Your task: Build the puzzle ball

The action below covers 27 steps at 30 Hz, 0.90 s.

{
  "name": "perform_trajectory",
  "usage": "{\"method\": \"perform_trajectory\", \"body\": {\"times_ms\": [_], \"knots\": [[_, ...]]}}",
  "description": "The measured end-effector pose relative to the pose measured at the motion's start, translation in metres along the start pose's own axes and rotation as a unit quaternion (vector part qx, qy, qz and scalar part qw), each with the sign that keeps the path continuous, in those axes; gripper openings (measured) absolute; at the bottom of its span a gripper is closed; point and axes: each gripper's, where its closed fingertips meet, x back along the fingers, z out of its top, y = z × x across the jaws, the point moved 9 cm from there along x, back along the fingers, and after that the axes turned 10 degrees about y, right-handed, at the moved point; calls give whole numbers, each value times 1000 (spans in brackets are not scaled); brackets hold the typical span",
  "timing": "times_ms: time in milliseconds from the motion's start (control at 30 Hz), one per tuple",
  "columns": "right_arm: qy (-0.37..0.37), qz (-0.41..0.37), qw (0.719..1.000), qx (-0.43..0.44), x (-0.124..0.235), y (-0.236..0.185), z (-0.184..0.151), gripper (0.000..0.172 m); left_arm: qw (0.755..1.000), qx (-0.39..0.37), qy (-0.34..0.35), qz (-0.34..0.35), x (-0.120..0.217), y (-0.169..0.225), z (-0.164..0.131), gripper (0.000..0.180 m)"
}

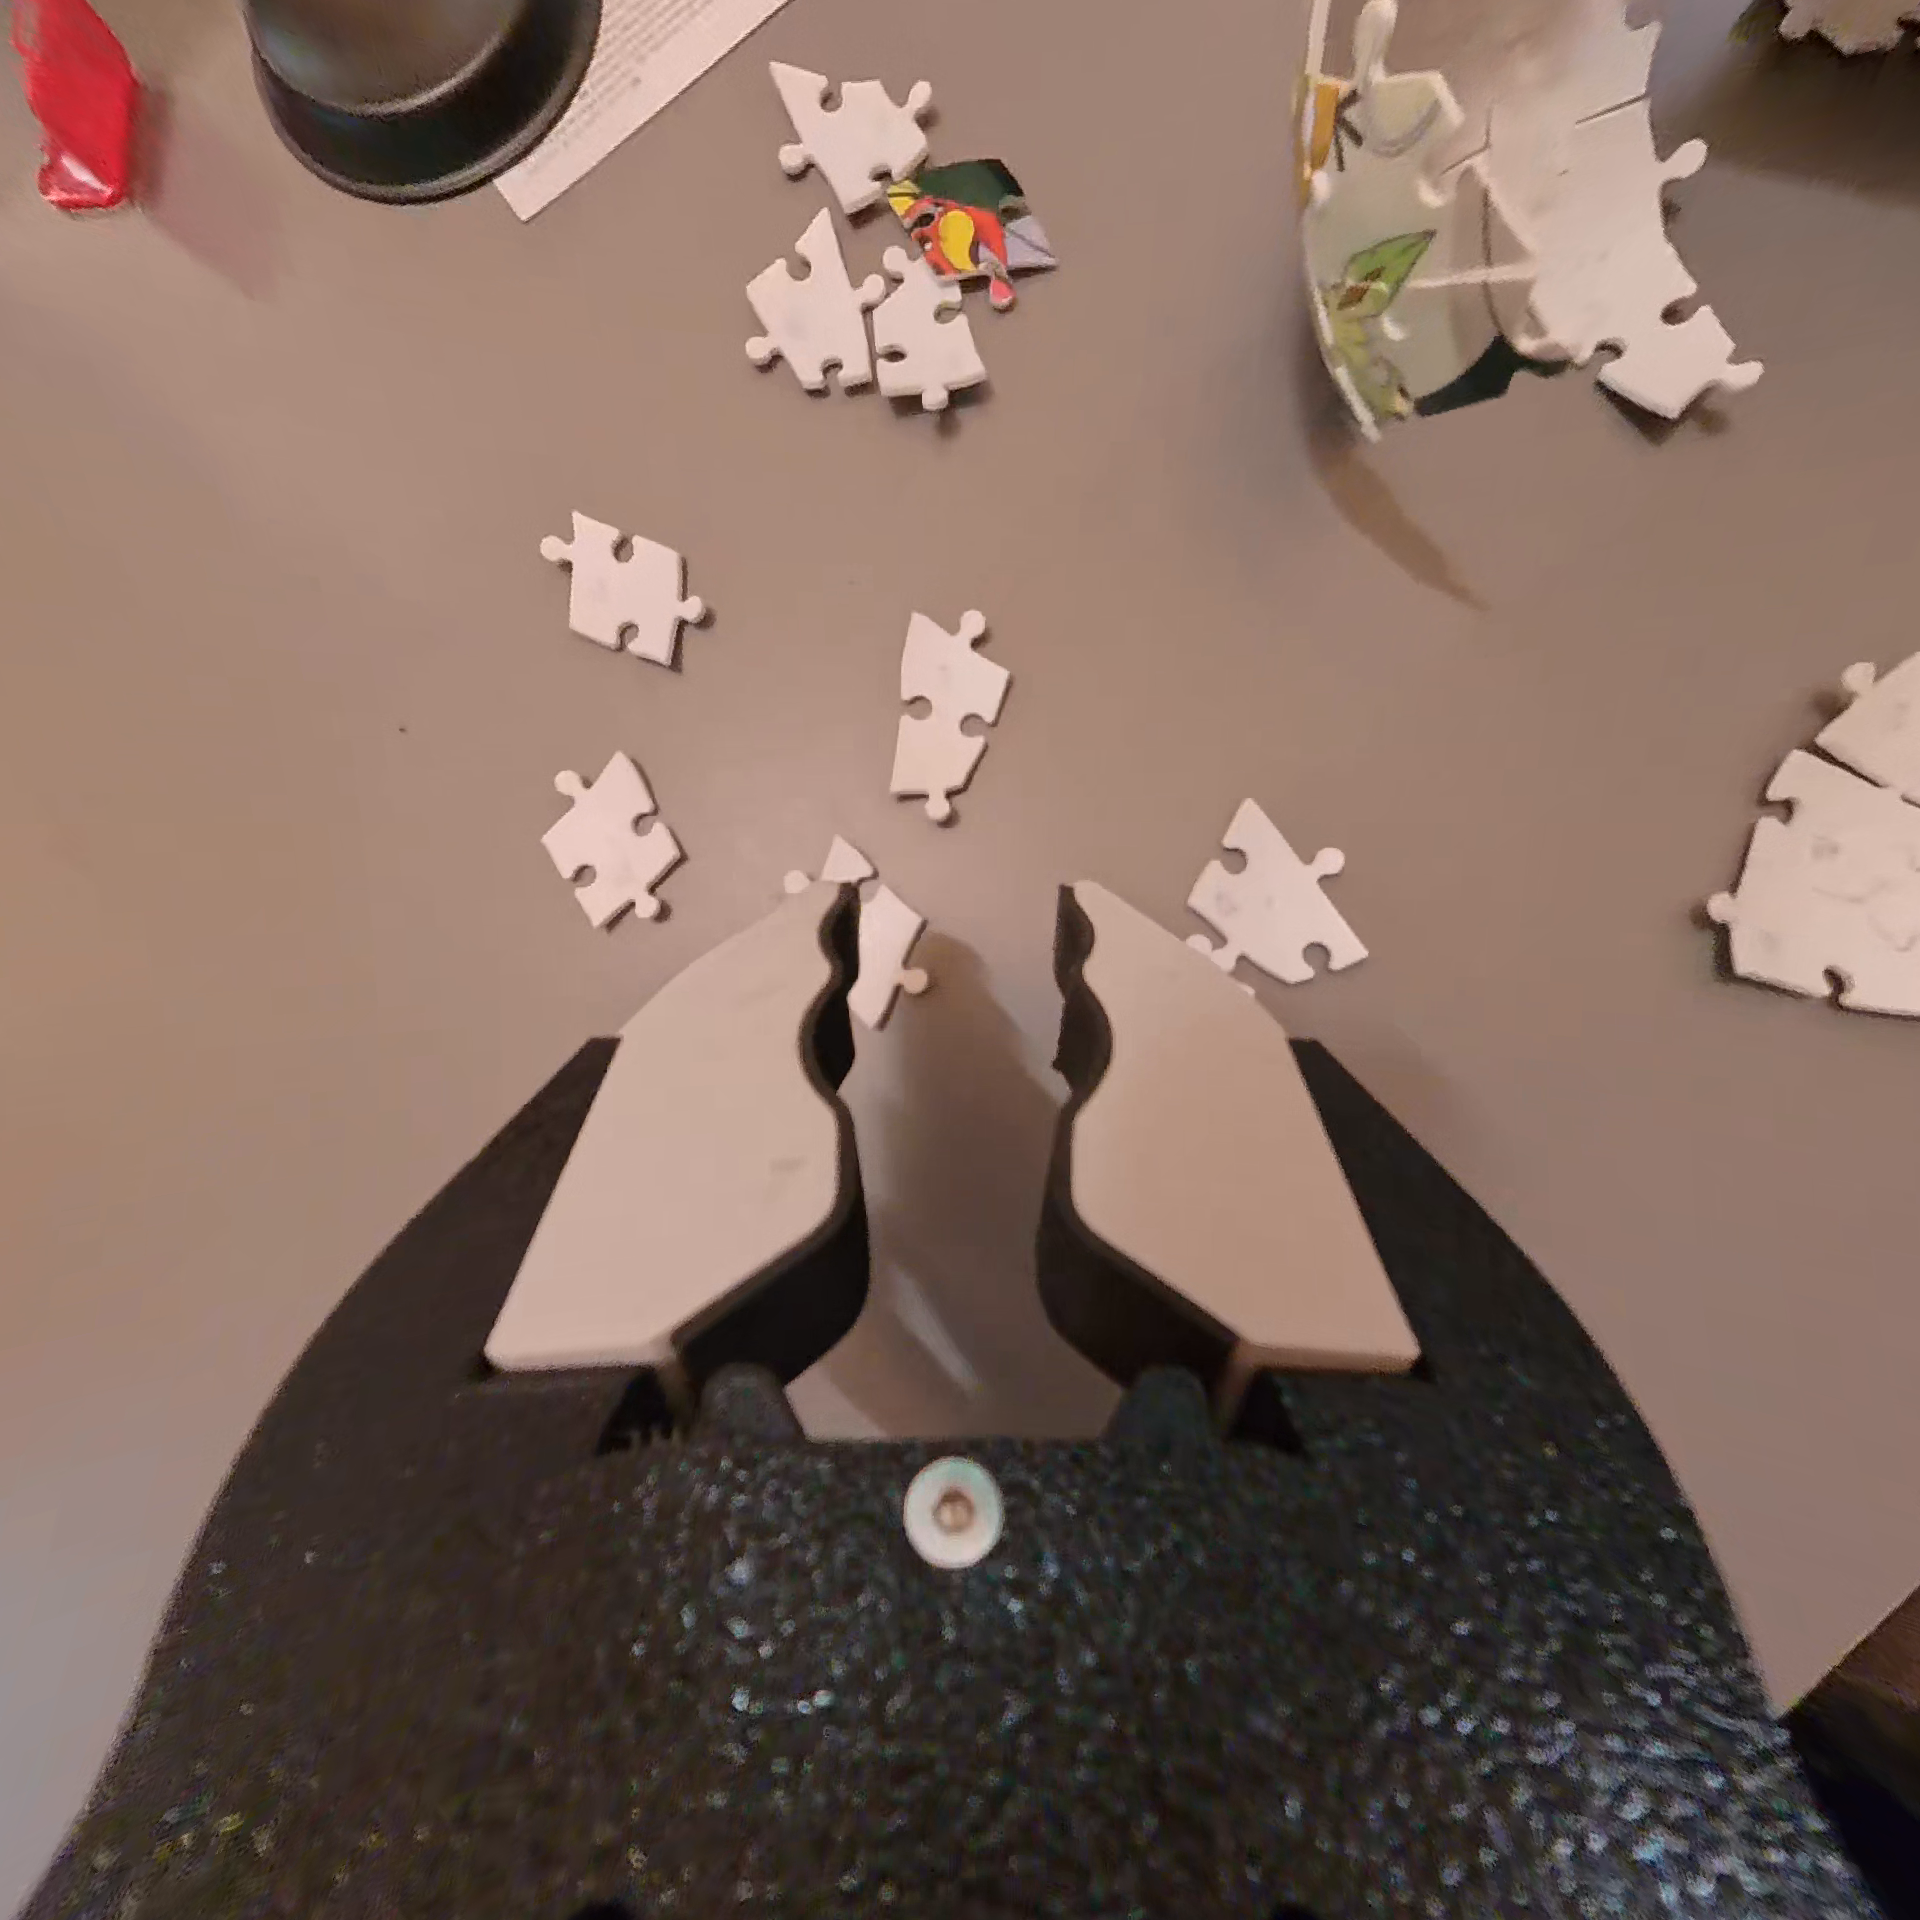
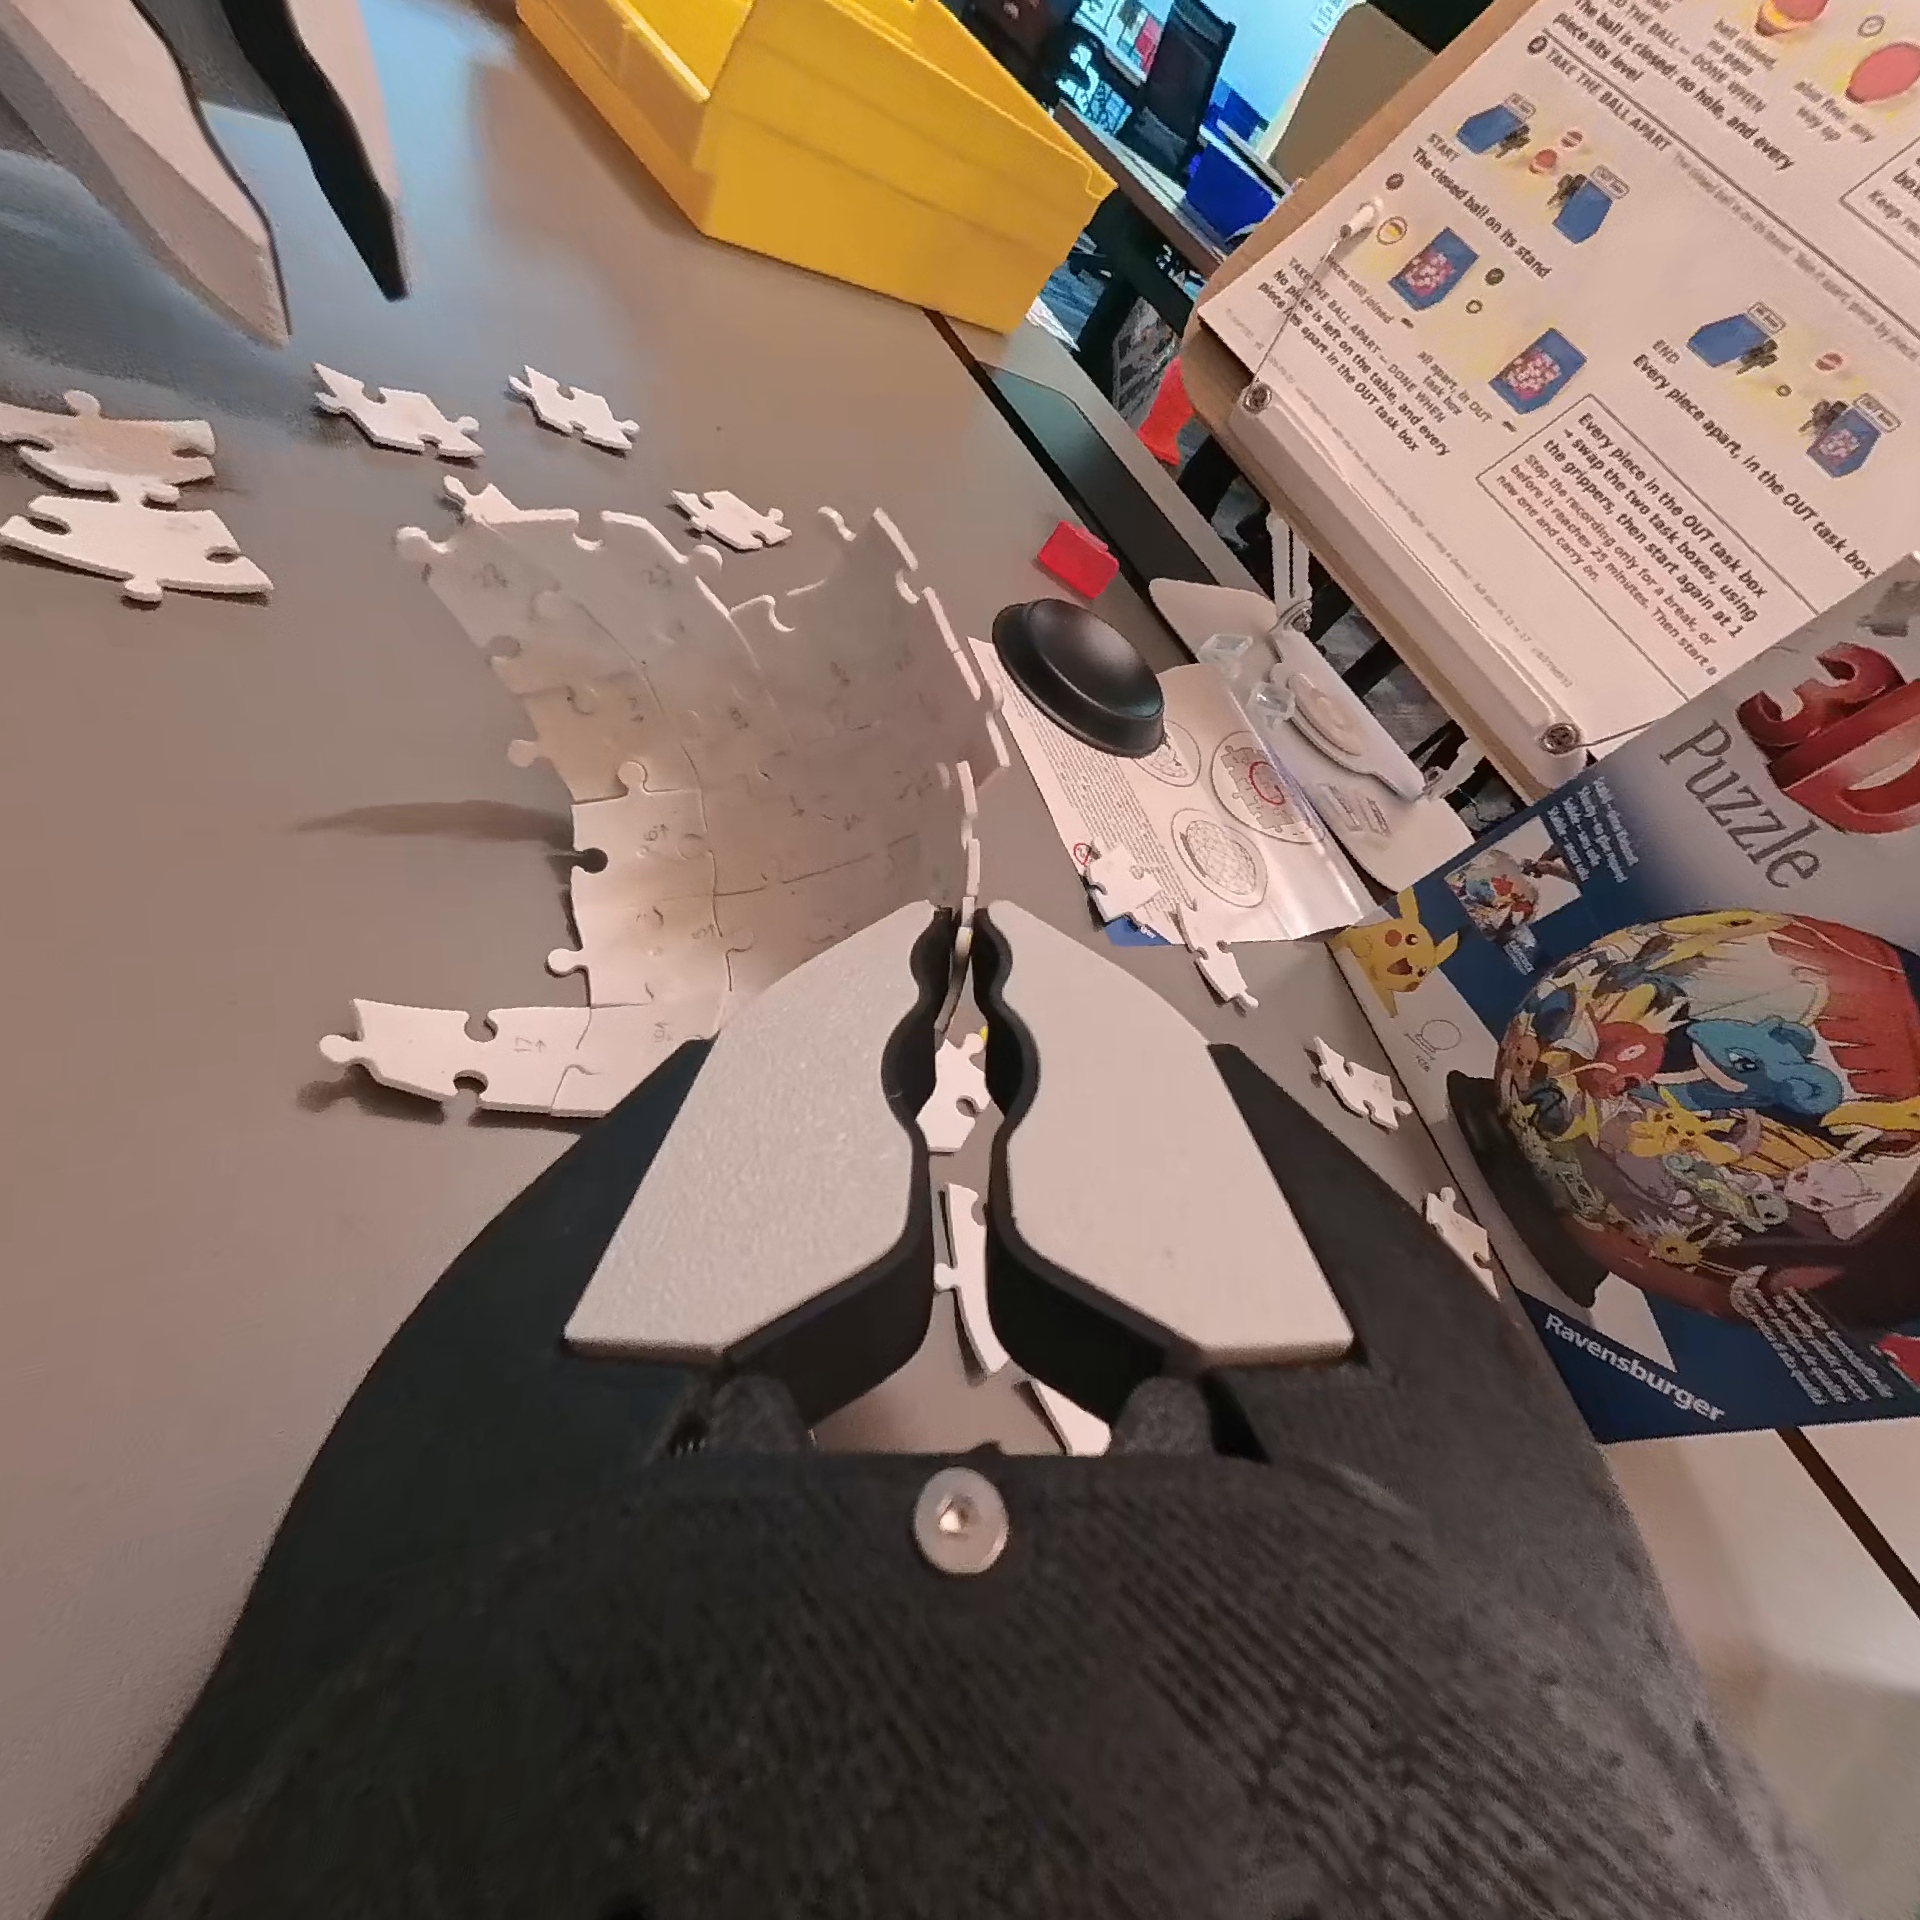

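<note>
**Gripper and puzzle status**

The left gripper (image 1: 956, 904) hangs over the grey table (image 1: 312, 623) with its jaws spread apart and nothing clamped. A loose white puzzle piece (image 1: 883, 961) lies at the inner edge of the left fingertip; contact cannot be confirmed because the fingertip hides part of it. More loose white pieces lie flat around it, the nearest being a white piece (image 1: 1273, 899) just beside the right fingertip.

The right gripper (image 2: 966, 930) is clenched on the rim of the curved white assembled puzzle shell (image 2: 727, 748), which stands on edge on the table. Both black pads press on that rim.

Beyond the shell, a round black plastic stand (image 2: 1081, 675) sits on a printed paper sheet (image 2: 1195, 821). A printed cardboard puzzle box (image 2: 1683, 1039) stands to the right, and a yellow plastic bin (image 2: 831, 135) stands farther back.
</note>
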Motion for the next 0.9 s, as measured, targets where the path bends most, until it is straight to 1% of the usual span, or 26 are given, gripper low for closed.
{"method": "perform_trajectory", "body": {"times_ms": [133, 267, 533, 700, 800, 833, 900], "knots": [[4, 2, 1000, -2, 0, -1, 0, 3, 1000, 12, 5, 6, -4, 1, 4, 34], [11, 1, 1000, -4, 0, -6, 1, 3, 999, 19, 22, 26, -8, 0, 7, 33], [17, -5, 1000, 16, 1, -20, 5, 4, 996, -13, 68, 53, -15, 4, 19, 30], [40, -19, 999, 10, 2, -30, 13, 3, 993, -10, 100, 60, -26, 2, 31, 27], [50, -13, 999, 9, 2, -39, 17, 3, 995, -24, 90, 42, -39, -6, 48, 25], [50, -6, 999, 8, 0, -40, 17, 3, 995, -44, 84, 27, -46, -8, 58, 26], [48, 0, 999, 3, -2, -41, 18, 3, 991, -109, 73, -28, -65, -6, 81, 32]]}}
